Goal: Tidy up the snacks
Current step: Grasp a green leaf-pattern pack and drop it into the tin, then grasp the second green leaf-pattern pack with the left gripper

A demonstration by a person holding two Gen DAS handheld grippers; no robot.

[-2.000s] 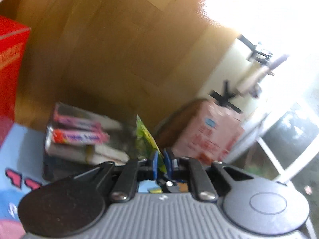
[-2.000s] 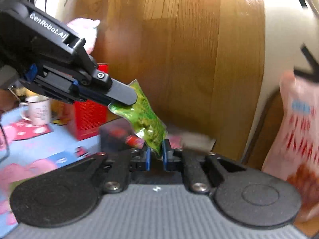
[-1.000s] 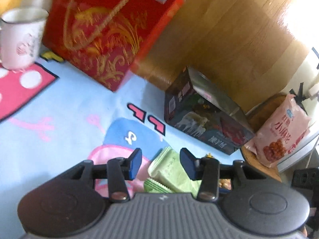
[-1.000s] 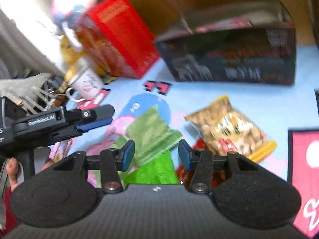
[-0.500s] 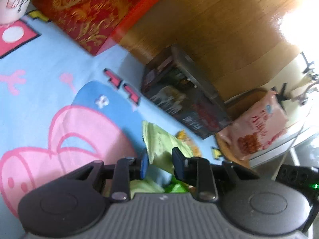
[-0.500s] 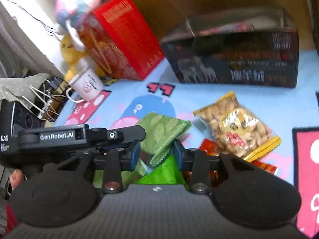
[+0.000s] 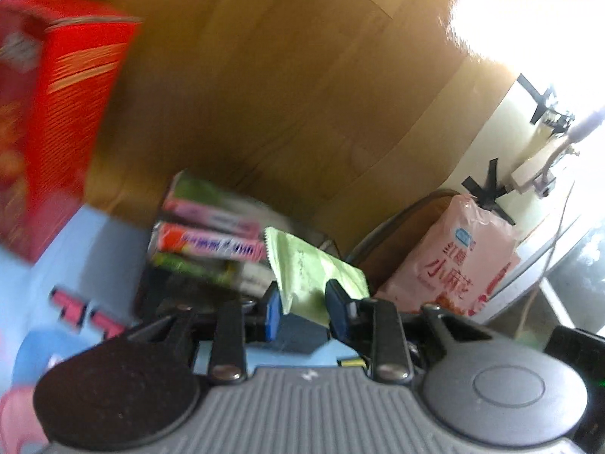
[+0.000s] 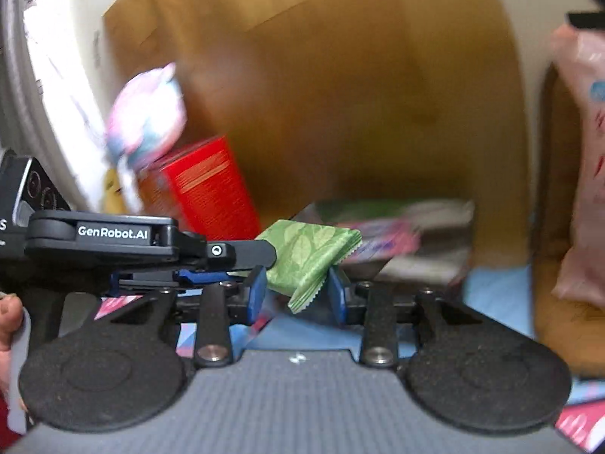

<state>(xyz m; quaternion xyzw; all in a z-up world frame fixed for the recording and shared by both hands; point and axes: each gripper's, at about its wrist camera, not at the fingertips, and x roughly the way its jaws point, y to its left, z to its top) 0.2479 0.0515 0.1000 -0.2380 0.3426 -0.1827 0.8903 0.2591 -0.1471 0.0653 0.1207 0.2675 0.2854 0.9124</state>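
Observation:
A green leaf-printed snack packet (image 8: 310,255) hangs in the air, gripped from two sides. My left gripper (image 8: 264,261) reaches in from the left and is shut on one end of it. In the left wrist view the same packet (image 7: 310,272) looks pale green and stands up between that gripper's (image 7: 304,314) blue pads. My right gripper (image 8: 295,297) is shut on the packet's lower corner. Just beyond stands a dark open box (image 7: 166,299) with pink and green snack bars (image 7: 211,244) stacked inside. In the right wrist view the box (image 8: 435,261) is blurred.
A tall red box (image 7: 56,113) stands left of the dark box, with a pink plush toy (image 8: 147,113) above it. A pink snack bag (image 7: 465,261) leans on a chair at the right. A wooden panel (image 7: 283,94) backs the blue cartoon cloth (image 7: 83,249).
Both grippers narrowed from open onto the green packet lying among the snacks on the cloth. They have lifted it and swung it up toward the dark box.

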